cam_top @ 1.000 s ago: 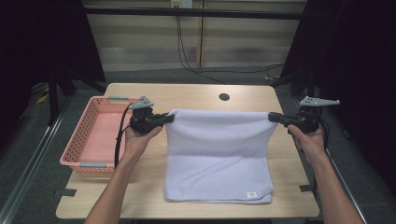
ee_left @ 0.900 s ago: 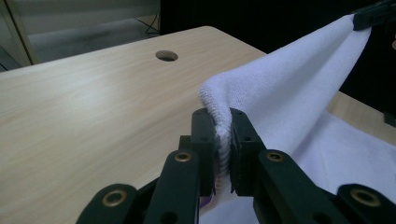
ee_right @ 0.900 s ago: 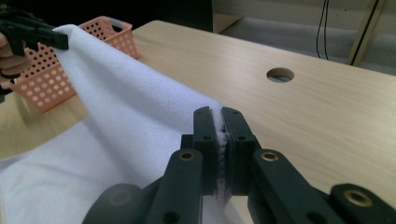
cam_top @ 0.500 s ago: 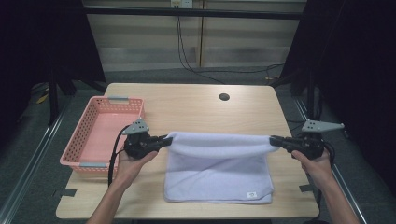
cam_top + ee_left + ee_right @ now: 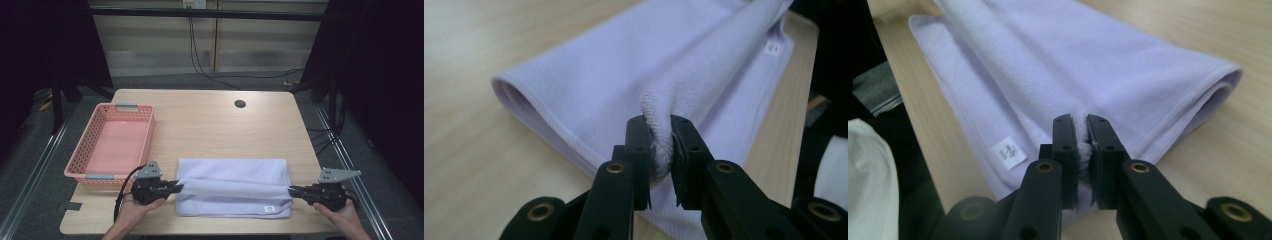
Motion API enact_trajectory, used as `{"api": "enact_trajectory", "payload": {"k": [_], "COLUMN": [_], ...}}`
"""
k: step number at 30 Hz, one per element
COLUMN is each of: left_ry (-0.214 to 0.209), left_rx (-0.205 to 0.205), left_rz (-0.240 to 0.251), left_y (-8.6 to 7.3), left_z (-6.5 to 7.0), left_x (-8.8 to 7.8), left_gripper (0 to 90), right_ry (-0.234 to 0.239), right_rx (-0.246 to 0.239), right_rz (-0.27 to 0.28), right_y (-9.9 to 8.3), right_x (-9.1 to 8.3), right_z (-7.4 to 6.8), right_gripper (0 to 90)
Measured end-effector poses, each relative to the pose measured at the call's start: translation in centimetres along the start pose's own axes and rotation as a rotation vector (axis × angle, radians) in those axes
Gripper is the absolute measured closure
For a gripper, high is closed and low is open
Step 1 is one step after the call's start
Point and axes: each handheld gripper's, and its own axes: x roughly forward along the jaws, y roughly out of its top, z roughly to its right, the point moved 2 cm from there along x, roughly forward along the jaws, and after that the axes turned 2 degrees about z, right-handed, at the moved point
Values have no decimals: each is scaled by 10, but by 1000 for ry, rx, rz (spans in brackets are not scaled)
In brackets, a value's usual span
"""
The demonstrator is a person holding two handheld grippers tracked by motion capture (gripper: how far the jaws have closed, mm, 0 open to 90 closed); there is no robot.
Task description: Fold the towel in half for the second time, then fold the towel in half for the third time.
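Observation:
A pale lilac towel point(image 5: 232, 187) lies folded on the wooden table point(image 5: 215, 125) near its front edge. My left gripper point(image 5: 178, 187) pinches the towel's left corner low over the tabletop; in the left gripper view the jaws point(image 5: 659, 121) clamp a bunched fold of towel point(image 5: 624, 65). My right gripper point(image 5: 291, 190) holds the right corner, and the right gripper view has its jaws point(image 5: 1077, 119) closed on the towel's point(image 5: 1098, 55) edge. Both pairs of jaws have just been opening a little, with cloth still pressed between them. A small white label point(image 5: 270, 209) sits at the towel's near right corner.
A pink plastic basket point(image 5: 80, 150) stands at the table's left side, just beyond my left gripper. A round cable hole point(image 5: 240, 104) is at the far middle of the table. Dark floor and metal rails surround the table.
Both grippers came down and toward the front edge with the towel's raised edge, laying it over the lower half. The towel now lies folded flat instead of hanging stretched between them.

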Motion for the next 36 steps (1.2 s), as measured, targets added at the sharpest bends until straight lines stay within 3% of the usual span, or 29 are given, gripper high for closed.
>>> {"api": "enact_trajectory", "payload": {"k": [2,3,6,10,12,13,15,17,19,20,24,26,30,33,34,36], "left_ry": [-2,-16,-30,-43,-31,-12,1,37,42,47,53,88,102,95,91,115], "left_rx": [-2,-6,1,-19,-43,-57,-60,-64,-65,-63,-60,-52,-59,-53,-54,-33], "left_rz": [-11,-50,-83,-70,-19,3,9,13,7,-10,-27,-43,-63,-102,-126,-128], "left_y": [-4,-12,-22,-27,-28,-26,-24,-13,-9,-1,7,10,12,8,6,6], "left_z": [2,5,12,12,8,7,4,-3,-6,-14,-27,-39,-42,-39,-36,-33], "left_x": [-1,-3,-6,-14,-24,-27,-27,-20,-15,-3,15,28,37,44,47,50], "left_gripper": [791,777,758,702,600,550,504,493,488,502,532,510,510,482,482,481], "right_ry": [5,13,23,39,42,27,-12,-56,-78,-115,-161,-202,-200,-216,-218,-215], "right_rx": [-7,-17,-30,-41,-12,1,24,31,40,49,48,74,85,63,55,41], "right_rz": [-16,-46,-71,-100,-69,-44,1,13,11,-11,-63,-97,-121,-169,-167,-167], "right_y": [-2,-7,-11,-14,-13,-11,-6,-1,2,6,9,9,8,6,6,5], "right_x": [-1,-3,-4,-6,-13,-14,-17,-12,-7,7,28,42,50,59,60,58], "right_z": [-2,-6,-11,-18,-19,-19,-16,-11,-8,-3,7,23,33,30,29,26], "right_gripper": [821,812,783,735,630,571,571,543,512,489,436,380,377,412,440,600]}}
